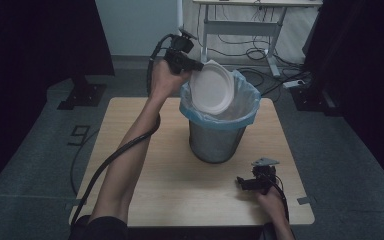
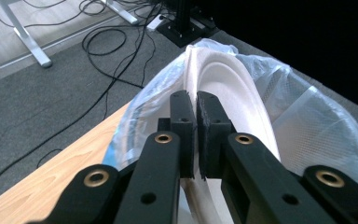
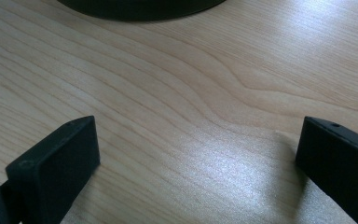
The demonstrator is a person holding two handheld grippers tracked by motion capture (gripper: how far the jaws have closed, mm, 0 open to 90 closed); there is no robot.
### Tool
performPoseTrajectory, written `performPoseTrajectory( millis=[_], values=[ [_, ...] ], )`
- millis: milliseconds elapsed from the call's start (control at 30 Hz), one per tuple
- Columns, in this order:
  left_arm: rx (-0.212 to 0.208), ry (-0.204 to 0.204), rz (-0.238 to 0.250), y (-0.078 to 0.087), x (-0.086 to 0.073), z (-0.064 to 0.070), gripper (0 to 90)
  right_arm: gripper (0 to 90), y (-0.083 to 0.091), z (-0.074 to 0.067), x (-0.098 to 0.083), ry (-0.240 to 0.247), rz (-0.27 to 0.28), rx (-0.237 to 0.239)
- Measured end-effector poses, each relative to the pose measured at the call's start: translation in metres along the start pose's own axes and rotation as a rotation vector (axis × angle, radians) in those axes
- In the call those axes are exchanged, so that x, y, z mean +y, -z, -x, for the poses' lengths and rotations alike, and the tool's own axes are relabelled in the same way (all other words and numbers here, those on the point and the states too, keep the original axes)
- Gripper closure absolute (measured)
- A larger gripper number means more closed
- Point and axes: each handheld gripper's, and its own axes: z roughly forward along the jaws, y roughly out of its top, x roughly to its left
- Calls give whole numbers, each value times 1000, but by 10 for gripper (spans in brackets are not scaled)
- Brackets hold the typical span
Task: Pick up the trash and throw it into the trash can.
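A white disposable plate [image 1: 212,87] stands tilted on edge over the mouth of a metal mesh bin [image 1: 215,142] lined with a pale blue plastic bag [image 1: 245,107]. My left gripper [image 1: 196,66] is shut on the plate's rim at the bin's back left. In the left gripper view the two pads pinch the plate [image 2: 233,88] by its edge, with the left gripper [image 2: 195,105] above the bag [image 2: 307,126]. My right gripper [image 1: 244,183] rests low on the table near the front right. Its jaws stand wide apart, with bare wood between the right gripper's tips [image 3: 198,140].
The bin stands on a light wooden table [image 1: 170,180], toward its back middle. Its dark base [image 3: 140,7] lies just ahead of the right gripper. Cables [image 1: 260,52] and a desk frame [image 1: 240,22] lie on the floor beyond the table.
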Motion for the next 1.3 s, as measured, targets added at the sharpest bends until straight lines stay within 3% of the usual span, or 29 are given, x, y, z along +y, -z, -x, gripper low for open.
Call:
performPoseTrajectory(
  millis=[367, 733, 800, 900, 1000, 1100, 1200, 1300],
  values=[
    [-29, -55, -59, -46, -14, 19, 862, 0, 0, 0, 0, 0, 0, 0],
    [-75, -96, -155, -73, -30, 31, 833, 0, 0, 0, 0, 1, -1, 1],
    [-84, -100, -154, -75, -31, 32, 772, 0, 0, 0, 0, 1, -1, 0],
    [-79, -121, -141, -74, -32, 33, 524, 0, 0, 0, 0, 1, -1, 1],
    [-97, -112, -110, -68, -32, 30, 365, 0, 0, 0, 0, 4, -1, 4],
    [-115, -98, -79, -60, -34, 27, 263, 0, 0, -1, 0, 4, -1, 5],
    [-124, -132, -87, -54, -39, 26, 147, 0, 0, -1, 0, 5, -1, 5],
    [-118, -140, -66, -49, -45, 24, 105, 0, 0, -1, 0, 5, -1, 5]
  ],
)
